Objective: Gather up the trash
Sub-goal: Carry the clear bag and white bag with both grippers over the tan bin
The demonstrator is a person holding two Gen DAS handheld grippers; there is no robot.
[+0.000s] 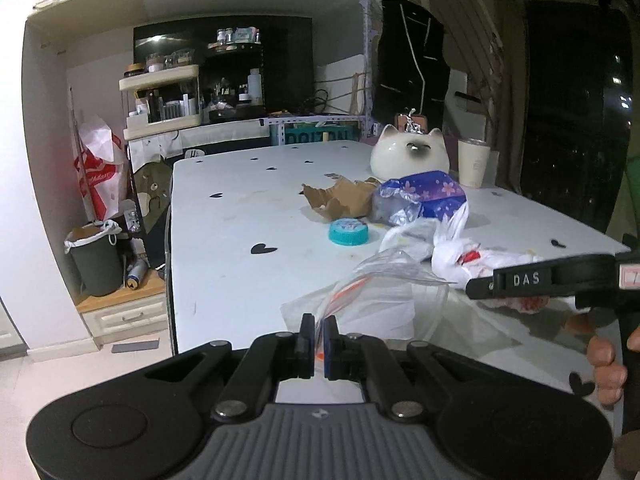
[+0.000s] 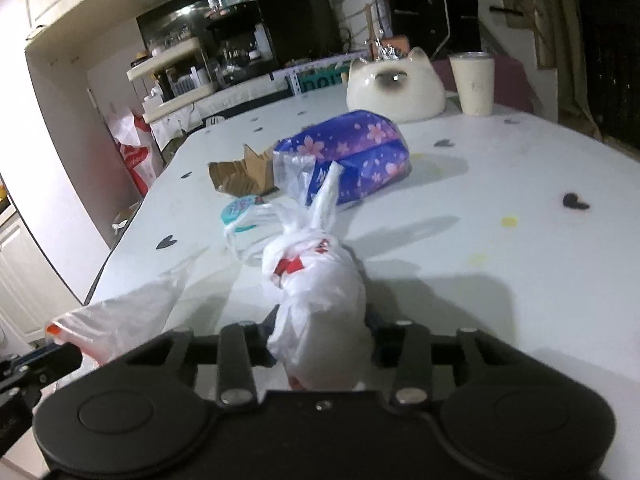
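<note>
My left gripper (image 1: 319,344) is shut on the edge of a clear zip bag (image 1: 372,300) with an orange seal, lying over the near table edge; the bag also shows in the right wrist view (image 2: 120,320). My right gripper (image 2: 320,340) is shut on a knotted white plastic bag (image 2: 316,300) with red print, which also shows in the left wrist view (image 1: 472,256). Beyond lie a teal lid (image 1: 348,232), torn brown cardboard (image 1: 340,198) and a purple flowered wrapper pack (image 2: 352,156).
The white table (image 1: 224,240) has black heart marks. A ceramic cat head (image 2: 394,84) and a cream cup (image 2: 474,84) stand at the far side. A dark lined bin (image 1: 96,260) stands on the floor at the left, by a red-and-white bag (image 1: 100,176).
</note>
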